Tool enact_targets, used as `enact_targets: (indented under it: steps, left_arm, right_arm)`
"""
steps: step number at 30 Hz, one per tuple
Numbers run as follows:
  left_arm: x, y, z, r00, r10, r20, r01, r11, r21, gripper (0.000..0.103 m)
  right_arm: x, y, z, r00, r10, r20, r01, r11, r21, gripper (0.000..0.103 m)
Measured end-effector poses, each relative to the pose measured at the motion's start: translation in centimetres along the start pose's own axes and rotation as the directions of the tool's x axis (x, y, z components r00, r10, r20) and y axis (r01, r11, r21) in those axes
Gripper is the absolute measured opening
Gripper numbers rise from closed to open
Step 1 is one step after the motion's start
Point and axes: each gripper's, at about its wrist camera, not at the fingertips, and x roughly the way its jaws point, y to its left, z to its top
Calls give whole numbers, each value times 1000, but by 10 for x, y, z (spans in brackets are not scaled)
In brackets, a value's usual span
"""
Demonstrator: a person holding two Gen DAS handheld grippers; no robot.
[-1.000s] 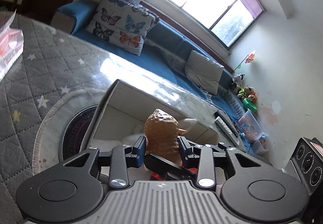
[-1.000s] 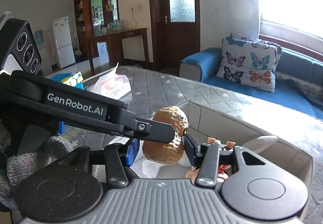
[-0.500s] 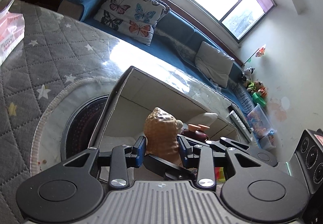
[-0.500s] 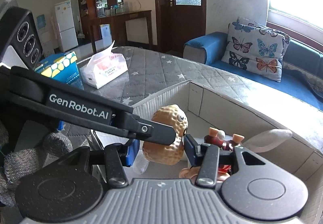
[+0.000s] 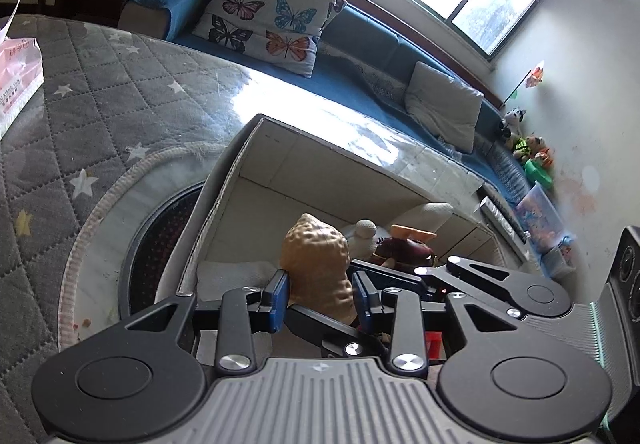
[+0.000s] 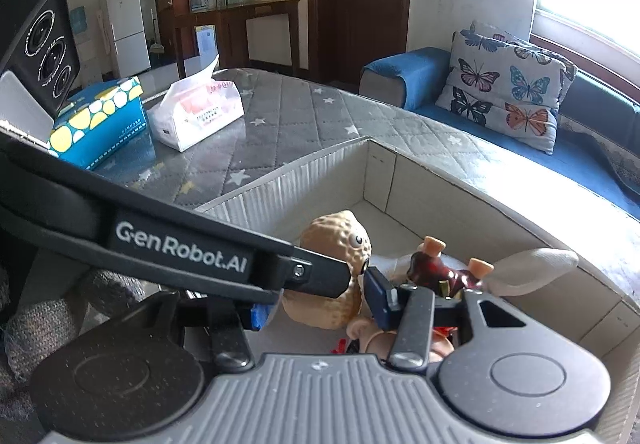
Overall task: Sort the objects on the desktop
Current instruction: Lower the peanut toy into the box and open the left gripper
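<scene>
A tan peanut-shaped toy with googly eyes is inside the grey cardboard box. Both grippers are down in the box, crossing each other. My left gripper has its blue pads on both sides of the peanut toy and is shut on it. My right gripper also has its pads on either side of the peanut toy; its left finger is hidden behind the left gripper's arm. A dark red toy figure and a white plush piece lie in the box beside it.
The box sits on a grey star-quilted table. A pink tissue pack and a blue dotted box stand at the far left. A round dark burner is left of the box. A blue sofa lies beyond.
Both grippers have moved down into the box with the peanut toy between their pads. The other toys in the box have come more into view.
</scene>
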Motion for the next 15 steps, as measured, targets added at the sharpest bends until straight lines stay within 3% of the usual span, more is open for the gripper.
enact_targets:
  steps: [15]
  left_arm:
    - [-3, -1, -3, 1000, 8, 3, -8, 1000, 10, 37]
  right_arm:
    - [-7, 3, -3, 1000, -13, 12, 13, 1000, 9, 53]
